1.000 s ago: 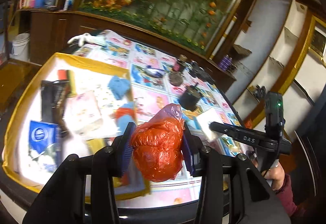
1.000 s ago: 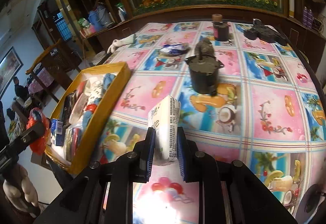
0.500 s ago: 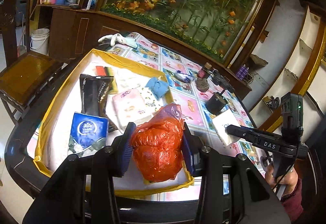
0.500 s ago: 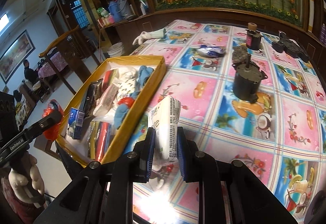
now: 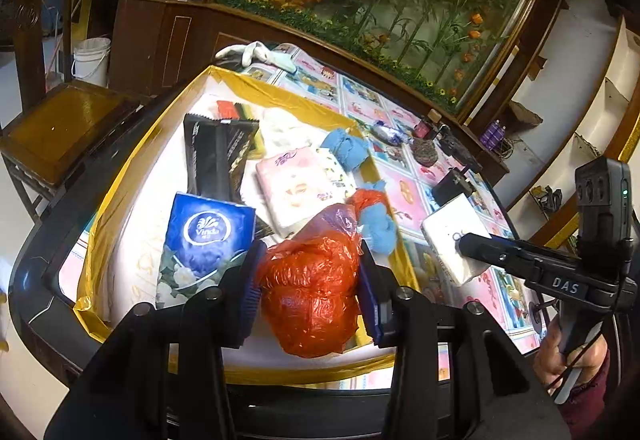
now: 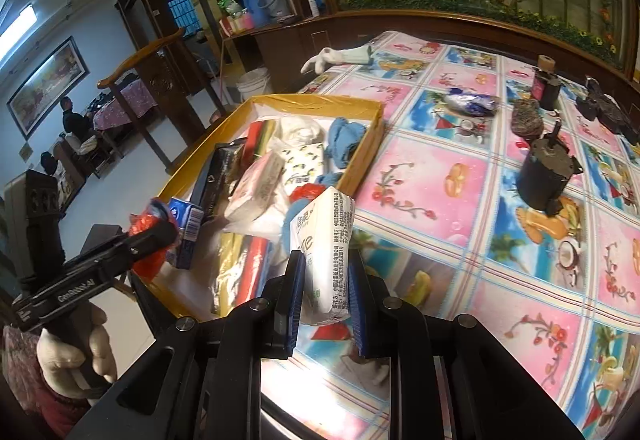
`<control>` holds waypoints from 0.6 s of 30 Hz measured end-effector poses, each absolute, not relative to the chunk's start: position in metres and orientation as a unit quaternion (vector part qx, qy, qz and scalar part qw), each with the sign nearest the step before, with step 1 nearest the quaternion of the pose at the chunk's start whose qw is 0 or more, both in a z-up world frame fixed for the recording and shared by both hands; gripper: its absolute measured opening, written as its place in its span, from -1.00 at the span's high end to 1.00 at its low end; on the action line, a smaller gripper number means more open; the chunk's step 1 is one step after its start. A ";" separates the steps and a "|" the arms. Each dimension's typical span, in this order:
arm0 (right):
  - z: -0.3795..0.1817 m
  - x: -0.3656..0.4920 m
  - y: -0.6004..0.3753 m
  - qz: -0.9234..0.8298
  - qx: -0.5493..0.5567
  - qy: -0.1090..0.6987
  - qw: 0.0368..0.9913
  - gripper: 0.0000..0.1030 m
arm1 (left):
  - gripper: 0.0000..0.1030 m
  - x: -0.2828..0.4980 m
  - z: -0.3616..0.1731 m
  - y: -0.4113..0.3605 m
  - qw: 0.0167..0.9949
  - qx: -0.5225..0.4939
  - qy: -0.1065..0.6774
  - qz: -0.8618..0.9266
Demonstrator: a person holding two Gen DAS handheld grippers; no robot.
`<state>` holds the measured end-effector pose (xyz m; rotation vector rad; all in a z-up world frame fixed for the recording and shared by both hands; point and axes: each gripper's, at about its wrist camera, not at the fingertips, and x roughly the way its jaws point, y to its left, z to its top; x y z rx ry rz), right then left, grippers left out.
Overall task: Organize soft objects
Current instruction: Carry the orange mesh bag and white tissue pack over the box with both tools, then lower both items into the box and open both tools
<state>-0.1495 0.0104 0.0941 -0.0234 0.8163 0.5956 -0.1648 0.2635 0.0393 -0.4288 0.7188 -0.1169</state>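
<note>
- The left gripper is clamped on a crumpled red plastic bag, and it hangs over the near end of the yellow tray.
- The right gripper is clamped on a white tissue pack, which is over the tablecloth just beside the tray's right wall.
- The tray already holds a blue tissue pack, a pink tissue pack and a black packet, so free floor is scarce.
- To do this step well, the person should probably lower the red bag onto the bare white floor at the near end and only then let the jaws part, because the bag is light and may roll.
- The white pack should cross the wall fully before release.
- The white pack stands nearly upright: its long axis runs up from the pads, and its top leans slightly to the right, away from the tray.
- The red bag is a rough ball, a little taller than wide, without a clear direction.
</note>
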 end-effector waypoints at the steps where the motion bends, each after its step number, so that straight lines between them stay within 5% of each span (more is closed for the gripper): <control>1: 0.093 -0.148 0.014 0.288 -0.011 0.393 0.873 0.61 | 0.21 -0.163 0.037 0.265 0.911 -0.208 0.352 -0.054; 18: 0.082 -0.127 0.074 0.312 -0.024 0.410 0.857 0.61 | 0.08 -0.168 0.034 0.286 0.920 -0.183 0.343 0.043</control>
